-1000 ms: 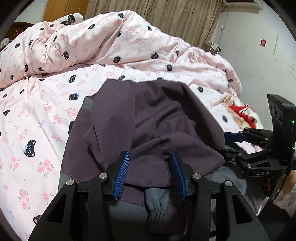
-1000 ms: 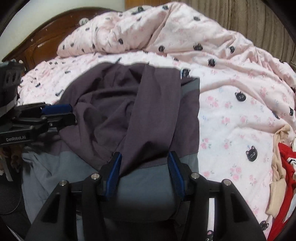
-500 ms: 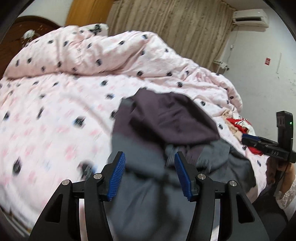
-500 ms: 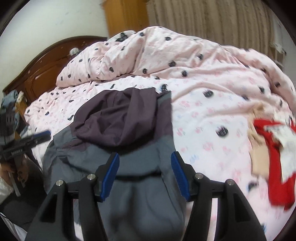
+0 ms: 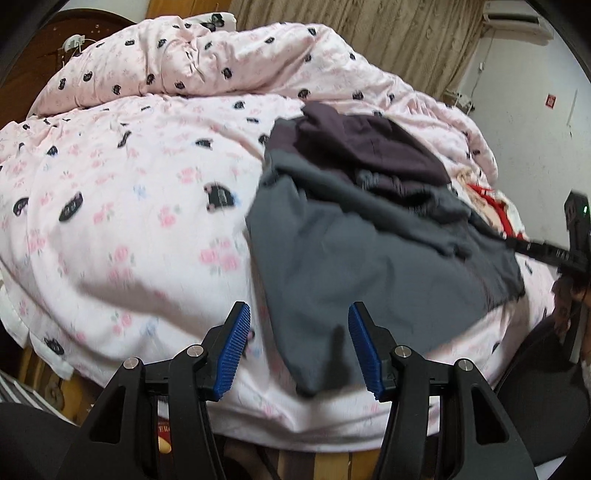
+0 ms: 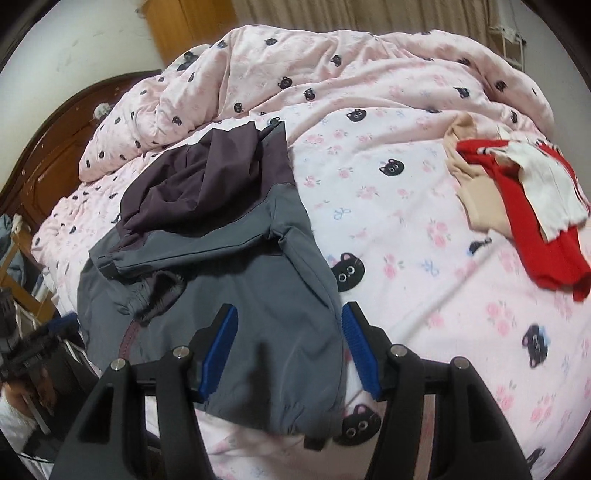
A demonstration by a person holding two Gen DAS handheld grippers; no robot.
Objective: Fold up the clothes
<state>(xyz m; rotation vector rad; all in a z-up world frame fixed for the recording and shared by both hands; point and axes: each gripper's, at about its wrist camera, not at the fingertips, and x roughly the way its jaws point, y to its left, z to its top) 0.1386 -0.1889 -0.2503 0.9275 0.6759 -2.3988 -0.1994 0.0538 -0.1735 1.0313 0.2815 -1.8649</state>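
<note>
A grey and dark purple jacket (image 5: 354, 236) (image 6: 221, 236) lies folded on the pink cat-print bedspread (image 5: 122, 206) (image 6: 413, 221), its sleeves tucked across the body. My left gripper (image 5: 299, 343) is open, pulled back over the near edge of the bed, with nothing between its blue pads. My right gripper (image 6: 288, 350) is open above the jacket's lower hem, holding nothing. In the left wrist view the right gripper appears at the far right edge (image 5: 550, 251). The left gripper shows blurred at the left edge of the right wrist view.
A red and white garment (image 6: 532, 206) over a beige one (image 6: 476, 199) lies to the right of the jacket. A bunched pink duvet (image 6: 295, 74) fills the far side. A wooden headboard (image 6: 48, 162) stands at left, curtains (image 5: 369, 33) behind.
Both grippers have let go of the jacket and pulled back toward the near edge of the bed. The jacket now lies folded, with its grey lower half showing.
</note>
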